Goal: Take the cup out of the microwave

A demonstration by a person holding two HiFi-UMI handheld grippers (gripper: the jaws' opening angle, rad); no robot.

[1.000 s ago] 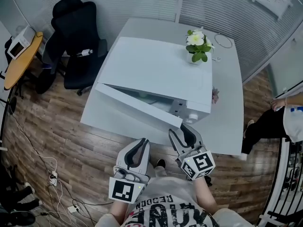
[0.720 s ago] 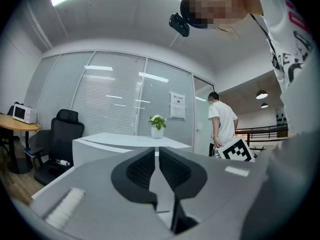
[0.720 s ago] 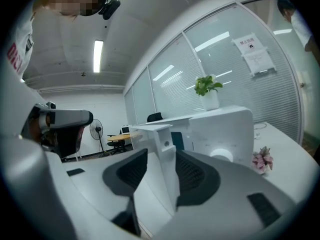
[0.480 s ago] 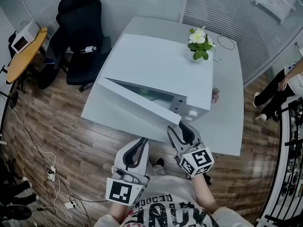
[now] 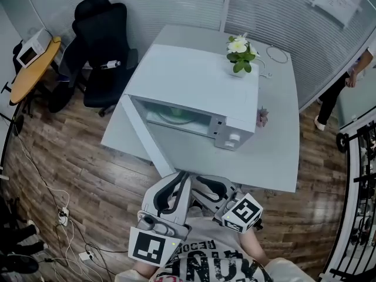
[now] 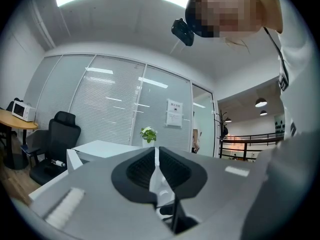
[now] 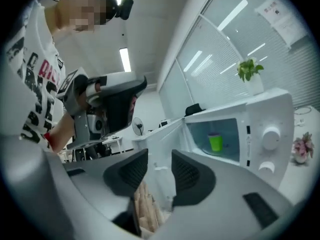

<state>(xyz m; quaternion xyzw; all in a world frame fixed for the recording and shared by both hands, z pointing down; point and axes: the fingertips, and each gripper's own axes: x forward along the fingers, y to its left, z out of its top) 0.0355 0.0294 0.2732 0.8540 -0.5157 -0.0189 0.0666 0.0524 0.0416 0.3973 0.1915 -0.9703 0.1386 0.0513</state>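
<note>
- The microwave (image 5: 194, 78) sits on the white table (image 5: 276, 145) with its door (image 5: 144, 137) swung wide open. The door's free end reaches out past the table edge toward me.
- The green cup (image 7: 216, 142) stands upright inside the lit cavity, near the middle, and nothing is touching it. I see it only in the right gripper view and cannot pick it out in the head view.
- My right gripper (image 7: 160, 156) is turned toward the door's free end. Its jaws are a little apart, the white door edge fills the gap between them, and I read that as a clamp on the door.
- My left gripper (image 6: 156, 150) is clenched with its jaw tips meeting, and nothing is between them. It sits just beside the right one, low in the head view, and well short of the cavity.
- A potted plant (image 5: 238, 54) stands on the microwave's top near its back right corner.
- Two round knobs (image 7: 270, 136) sit on the control panel to the right of the cavity.
- A small pink flower (image 5: 262, 117) lies on the table against the microwave's right side.
- A black office chair (image 5: 100, 46) stands on the wooden floor to the left of the table.
</note>
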